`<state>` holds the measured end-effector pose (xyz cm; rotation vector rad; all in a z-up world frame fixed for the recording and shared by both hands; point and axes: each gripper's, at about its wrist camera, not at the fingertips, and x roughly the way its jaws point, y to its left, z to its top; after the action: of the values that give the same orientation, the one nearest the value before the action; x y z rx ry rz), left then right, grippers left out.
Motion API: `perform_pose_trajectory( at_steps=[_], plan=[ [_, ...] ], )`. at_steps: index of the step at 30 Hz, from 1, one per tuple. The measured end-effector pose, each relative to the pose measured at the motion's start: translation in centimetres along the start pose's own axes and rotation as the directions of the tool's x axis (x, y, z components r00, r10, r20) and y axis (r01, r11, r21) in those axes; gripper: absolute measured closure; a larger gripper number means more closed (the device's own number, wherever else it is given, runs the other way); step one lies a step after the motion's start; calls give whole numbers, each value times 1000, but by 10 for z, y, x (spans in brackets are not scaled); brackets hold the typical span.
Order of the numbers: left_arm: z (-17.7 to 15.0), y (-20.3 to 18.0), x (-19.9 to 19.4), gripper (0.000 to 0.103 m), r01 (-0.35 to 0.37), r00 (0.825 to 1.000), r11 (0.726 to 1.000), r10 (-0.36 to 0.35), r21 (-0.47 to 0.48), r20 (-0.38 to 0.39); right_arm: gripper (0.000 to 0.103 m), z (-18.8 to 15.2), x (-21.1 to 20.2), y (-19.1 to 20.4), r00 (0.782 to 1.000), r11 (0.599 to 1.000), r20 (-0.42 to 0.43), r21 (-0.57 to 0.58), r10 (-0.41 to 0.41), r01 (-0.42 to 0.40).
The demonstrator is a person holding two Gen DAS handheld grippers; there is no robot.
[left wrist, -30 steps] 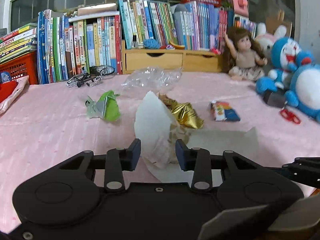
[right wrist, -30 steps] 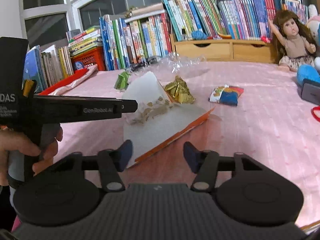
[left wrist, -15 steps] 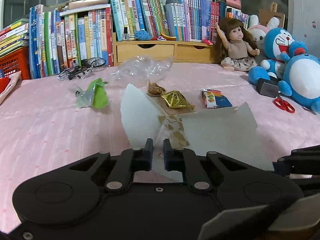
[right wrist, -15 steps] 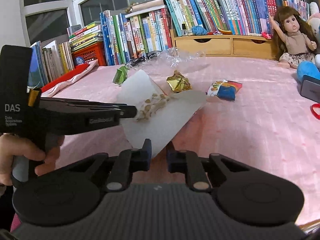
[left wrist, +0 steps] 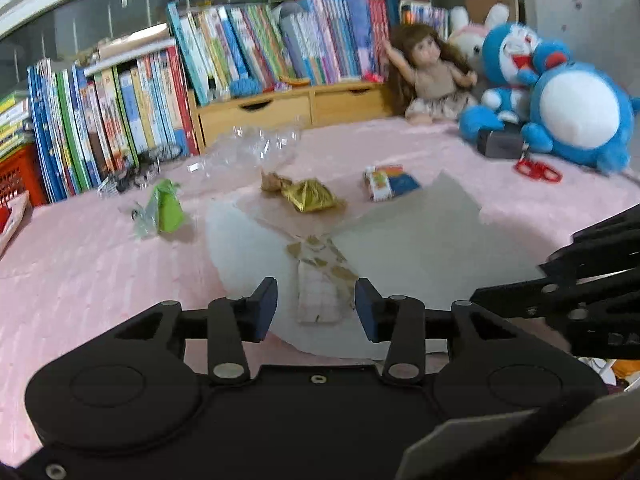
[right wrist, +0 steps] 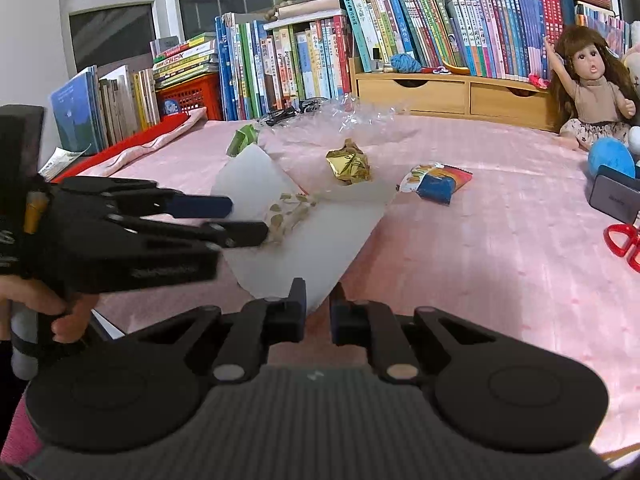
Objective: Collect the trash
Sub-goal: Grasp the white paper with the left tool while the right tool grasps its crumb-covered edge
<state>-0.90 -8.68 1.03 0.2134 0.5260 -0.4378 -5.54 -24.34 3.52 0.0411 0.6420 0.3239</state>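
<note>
Paper sheet (right wrist: 320,240) front and centre on the pink tablecloth (right wrist: 480,260), bent into a shallow trough with crumbs and torn scraps (left wrist: 320,276) lying in its fold. Right gripper (right wrist: 318,314) has its jaws pinched down on the near corner of that sheet, lifting the edge off the cloth. Over on the other side, the left gripper (left wrist: 316,306) is opening right now, its blue pads (left wrist: 266,306) standing either side of the paper's near edge with the scraps between them, and the pads are clear of the paper. From the right wrist view you can see a hand (right wrist: 52,312) wrapped round the left tool's handle.

Beyond the sheet, more trash waits: a crumpled gold foil wrapper (left wrist: 310,196) touching the paper's far edge, a colourful snack packet (left wrist: 390,182) just beside it, a green wrapper (left wrist: 164,212) off to the left, and a clear plastic bag (left wrist: 256,148) farther back. Red scissors (left wrist: 538,170) sit near the blue plush toys (left wrist: 560,100), the doll (right wrist: 592,92) leans by the wooden drawer unit (right wrist: 452,94), and books (right wrist: 288,68) line the back.
</note>
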Motion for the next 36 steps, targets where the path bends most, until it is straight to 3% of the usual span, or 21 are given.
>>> perform_pose_trajectory(
  at_steps=[4,6,9,13,15,16,22,25,27,32,36],
  plan=[
    [-2,-1,6,64,27,1000,999,-27,-19,-12,86,-1,0,0,1000,1000,-3,-2,-3,3],
    [-1,0,4,80,48,999,998,-49,-35,-18,86,0,1,-3,1000,1000,-2,0,-10,10],
    [-3,5,-5,89,51,999,997,-52,-60,-8,85,0,-1,-7,1000,1000,1,4,-22,22],
    [-4,12,-16,90,25,1000,997,-25,-71,0,84,0,-3,-13,999,999,2,9,-37,37],
    [-5,14,-19,90,16,1000,998,-16,-57,3,75,0,-3,-14,999,999,3,8,-43,43],
    [-6,14,-21,90,10,1000,999,-10,-50,3,65,0,-4,-14,999,999,5,6,-47,47],
    [-9,4,-27,78,33,999,999,-33,8,28,52,4,-13,-5,995,995,48,-39,-91,93],
    [-10,-4,-18,71,24,1000,999,-24,36,-7,51,7,-17,0,994,993,61,-64,-96,99],
    [-12,-6,-9,71,11,999,999,-10,32,-33,51,7,-17,2,993,991,63,-82,-104,109],
    [-11,-7,-5,79,17,1000,1000,-17,-1,-23,51,9,-20,3,990,990,77,-73,-118,123],
    [-10,-4,-11,79,5,1000,999,-5,-43,3,51,15,-28,4,987,991,111,-61,-116,123]
  ],
)
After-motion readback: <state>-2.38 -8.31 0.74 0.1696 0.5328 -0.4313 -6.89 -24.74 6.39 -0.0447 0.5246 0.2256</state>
